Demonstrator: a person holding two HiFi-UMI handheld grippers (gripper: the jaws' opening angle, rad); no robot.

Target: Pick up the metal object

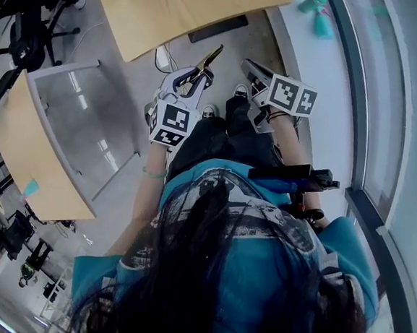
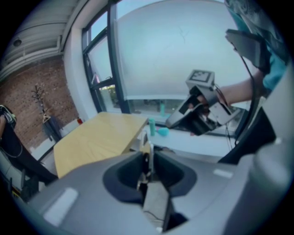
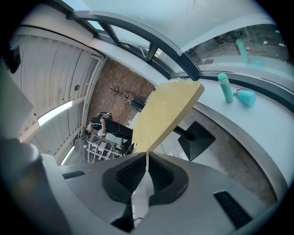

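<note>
A bottle (image 3: 225, 88) stands on the window ledge (image 3: 257, 126), right of the table (image 3: 165, 114).

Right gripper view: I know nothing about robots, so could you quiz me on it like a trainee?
1. True or false: the right gripper's jaws stand wide apart.
2. The bottle on the window ledge is: A red, B teal, C black?
3. Fill in: the far wall is built of ___.
Key: 1 false, they are together; 2 B; 3 brick.
</note>
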